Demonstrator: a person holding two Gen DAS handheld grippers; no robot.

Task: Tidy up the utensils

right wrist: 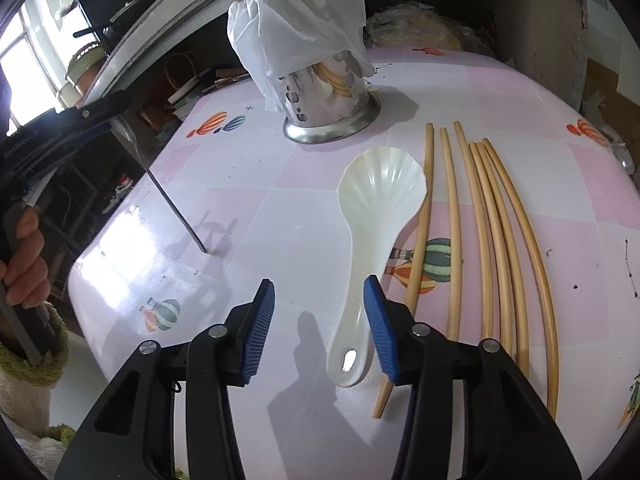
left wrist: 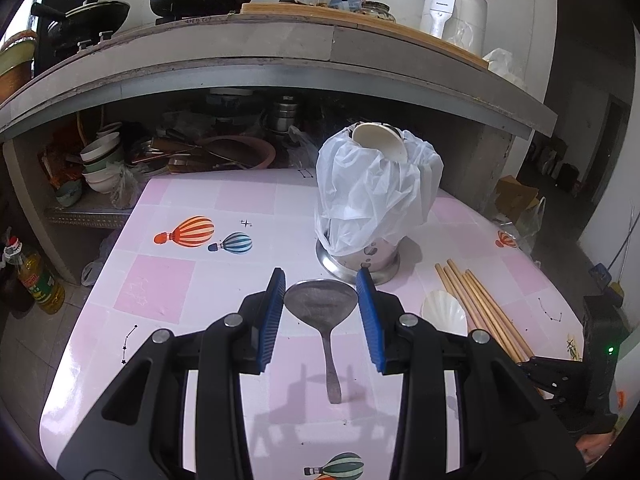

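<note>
My left gripper (left wrist: 320,280) is shut on the bowl of a metal spoon (left wrist: 320,304), the blue pads pressing on its two edges. Its thin handle (right wrist: 176,204) slants down, and the tip meets the pink tablecloth. My right gripper (right wrist: 320,288) is open and low over the table. The handle of a white shell-shaped spoon (right wrist: 380,200) lies between its fingers, close to the right pad. A steel utensil holder (right wrist: 328,96) draped in a white plastic bag (left wrist: 372,184) stands behind, with a white spoon (left wrist: 380,140) sticking out. Several bamboo chopsticks (right wrist: 488,240) lie to the right.
A pink tablecloth (left wrist: 168,292) with balloon prints covers the table. Behind it, a concrete counter (left wrist: 240,60) carries pots, bottles and a white appliance, and the shelf below it holds bowls (left wrist: 100,160) and pans. An oil bottle (left wrist: 36,280) stands on the floor at left. A hand (right wrist: 24,256) grips the left gripper's handle.
</note>
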